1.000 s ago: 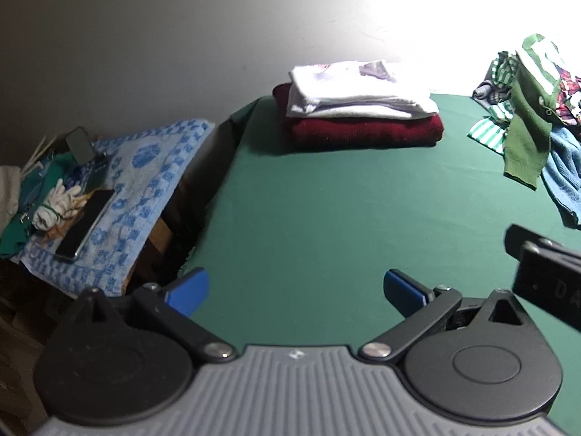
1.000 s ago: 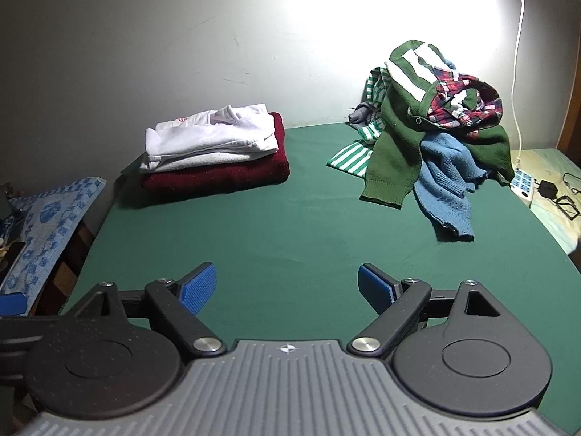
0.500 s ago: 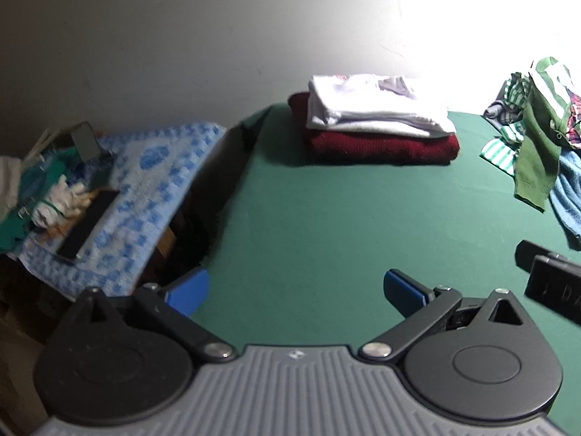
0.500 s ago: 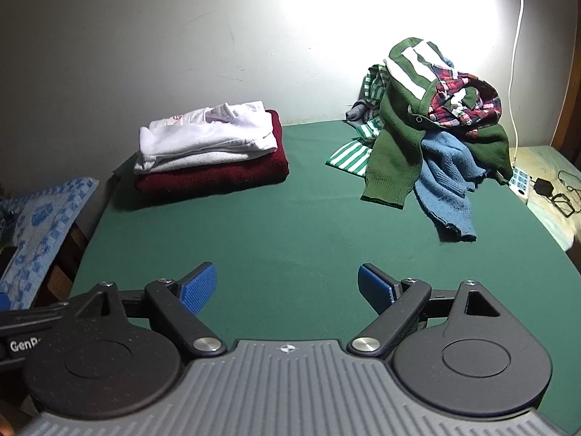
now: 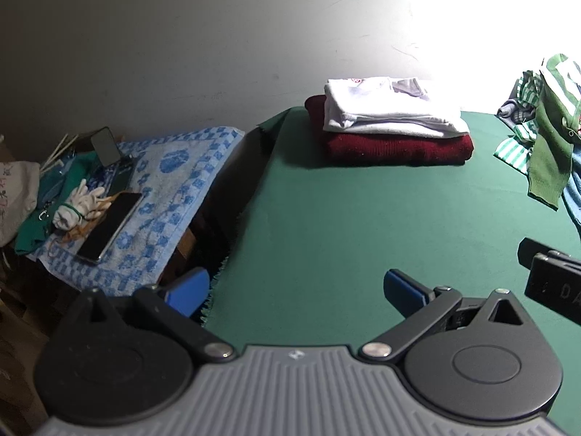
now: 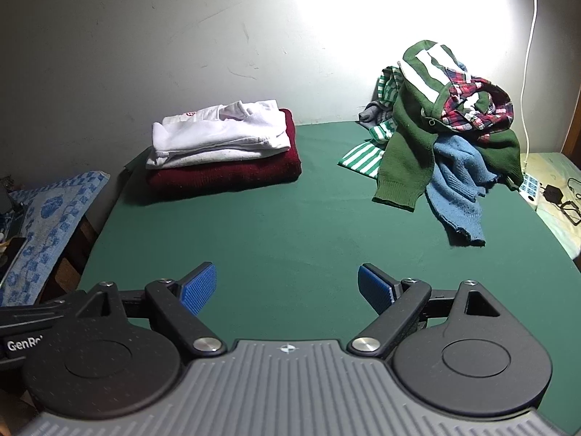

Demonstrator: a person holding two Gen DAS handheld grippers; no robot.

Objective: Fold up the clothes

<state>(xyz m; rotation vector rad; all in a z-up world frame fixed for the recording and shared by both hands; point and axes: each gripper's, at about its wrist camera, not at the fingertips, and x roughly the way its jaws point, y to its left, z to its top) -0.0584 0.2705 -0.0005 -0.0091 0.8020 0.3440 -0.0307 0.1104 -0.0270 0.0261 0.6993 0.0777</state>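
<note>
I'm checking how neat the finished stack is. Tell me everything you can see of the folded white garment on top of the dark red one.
The folded white garment looks like soft cotton jersey, folded into several loose layers with slightly uneven edges. A small red print shows near its back left corner. It lies flat on the folded dark red knit sweater, covering most of it, at the far left of the green table cover near the wall. Neither gripper touches it.

L wrist cam: low over near-left edge of desk (image 5: 345,225), faces fwd toward wall, angled left.
R wrist cam: low at near edge, centred, faces fwd.
Shared: desk, folded stack (image 5: 392,123) (image 6: 221,145), unfolded pile (image 6: 446,123).
</note>
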